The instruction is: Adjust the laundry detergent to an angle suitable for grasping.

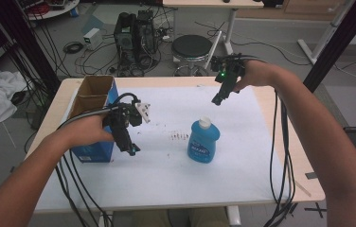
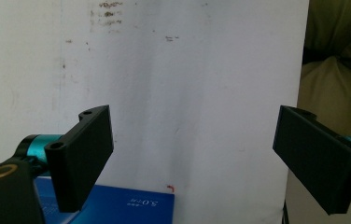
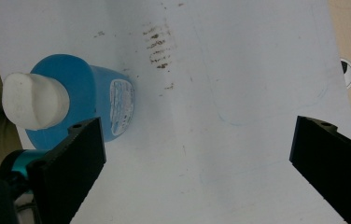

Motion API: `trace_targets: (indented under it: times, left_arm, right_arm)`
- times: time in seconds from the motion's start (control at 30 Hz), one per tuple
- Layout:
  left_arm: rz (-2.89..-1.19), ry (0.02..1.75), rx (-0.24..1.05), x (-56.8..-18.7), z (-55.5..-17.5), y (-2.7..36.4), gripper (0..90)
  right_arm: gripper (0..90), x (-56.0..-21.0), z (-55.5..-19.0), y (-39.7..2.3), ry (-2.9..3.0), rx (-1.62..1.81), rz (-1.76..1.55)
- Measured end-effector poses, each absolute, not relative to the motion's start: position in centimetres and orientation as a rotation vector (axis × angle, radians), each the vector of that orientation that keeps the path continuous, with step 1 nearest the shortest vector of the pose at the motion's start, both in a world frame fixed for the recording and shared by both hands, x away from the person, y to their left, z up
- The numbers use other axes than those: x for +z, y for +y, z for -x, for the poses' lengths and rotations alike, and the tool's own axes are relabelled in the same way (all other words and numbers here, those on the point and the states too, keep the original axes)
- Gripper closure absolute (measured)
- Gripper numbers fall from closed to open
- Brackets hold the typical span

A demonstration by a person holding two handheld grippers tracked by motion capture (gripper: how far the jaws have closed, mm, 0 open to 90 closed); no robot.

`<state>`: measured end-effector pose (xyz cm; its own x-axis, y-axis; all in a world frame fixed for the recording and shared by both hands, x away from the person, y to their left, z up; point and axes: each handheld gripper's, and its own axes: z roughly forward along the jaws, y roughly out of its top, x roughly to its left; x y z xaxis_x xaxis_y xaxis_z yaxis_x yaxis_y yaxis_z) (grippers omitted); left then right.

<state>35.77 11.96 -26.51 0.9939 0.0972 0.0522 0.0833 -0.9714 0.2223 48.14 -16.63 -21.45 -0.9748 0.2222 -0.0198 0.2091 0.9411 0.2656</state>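
A blue bottle [image 1: 203, 143] with a white cap stands upright on the white sheet [image 1: 166, 175] near the table's middle. From above, in the right gripper view, the bottle [image 3: 85, 93] appears beside the left jaw. My right gripper [image 1: 218, 98] hovers open over the far side of the sheet, well behind the bottle. My left gripper [image 1: 131, 147] is open too, held just right of a blue cardboard box [image 1: 93, 118] whose top is open. The left gripper view looks down on the bare sheet, with a corner of the blue box [image 2: 127, 205] at the bottom.
Brown smudges [image 1: 180, 136] mark the sheet left of the bottle. Cables [image 1: 280, 156] trail off the table's right side and front left. Beyond the far edge stand a black stool [image 1: 191, 47] and computer gear [image 1: 134, 35] on the floor.
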Motion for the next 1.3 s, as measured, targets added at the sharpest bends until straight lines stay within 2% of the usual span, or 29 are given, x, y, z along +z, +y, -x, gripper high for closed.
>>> trace_targets:
  times: [1.3]
  left_arm:
    - [-2.917,0.154,0.117,-26.21,-35.41,11.82,12.2]
  right_arm:
    - [2.5,-20.70,-47.54,-17.46,3.035,0.426,-0.345]
